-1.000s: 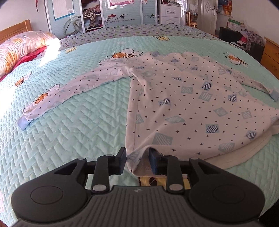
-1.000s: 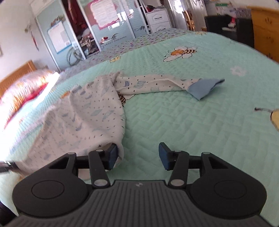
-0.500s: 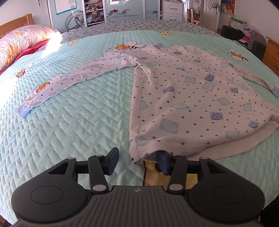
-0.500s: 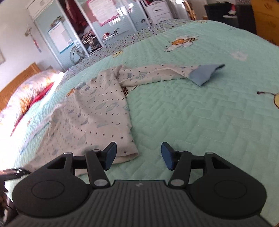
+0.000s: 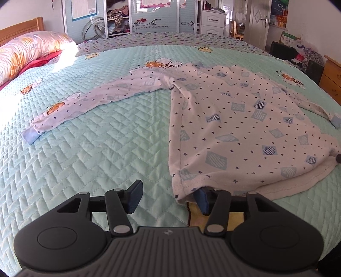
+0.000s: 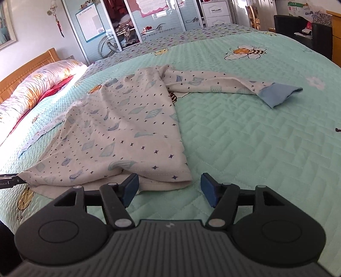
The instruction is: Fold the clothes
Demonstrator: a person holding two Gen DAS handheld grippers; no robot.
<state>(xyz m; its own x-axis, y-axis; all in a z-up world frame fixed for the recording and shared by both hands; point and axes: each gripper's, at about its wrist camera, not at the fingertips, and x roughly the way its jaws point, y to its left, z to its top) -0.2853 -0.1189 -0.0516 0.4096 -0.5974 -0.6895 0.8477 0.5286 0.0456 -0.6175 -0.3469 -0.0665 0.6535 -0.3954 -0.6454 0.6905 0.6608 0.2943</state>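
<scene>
A white long-sleeved top (image 5: pixel 245 132) with blue squares and dots lies spread flat on the green quilted bedspread (image 5: pixel 96 159). One sleeve stretches left to a blue cuff (image 5: pixel 29 136). My left gripper (image 5: pixel 168 200) is open at the near hem corner (image 5: pixel 181 189), and its right finger sits partly under the hem. In the right wrist view the same top (image 6: pixel 119 132) lies ahead, its other sleeve ending in a blue cuff (image 6: pixel 277 94). My right gripper (image 6: pixel 169 190) is open with the other hem corner (image 6: pixel 181 181) just in front of its fingers.
A floral pillow (image 5: pixel 27 53) and wooden headboard (image 5: pixel 19 29) are at the left. A wardrobe with glass doors (image 5: pixel 153 19) stands beyond the bed. A wooden dresser (image 5: pixel 332 78) and dark chair (image 6: pixel 302 27) stand at the right.
My left gripper has opened and let go of the hem corner. Both grippers have risen and drawn back a little, and the top has settled flatter on the bed.
</scene>
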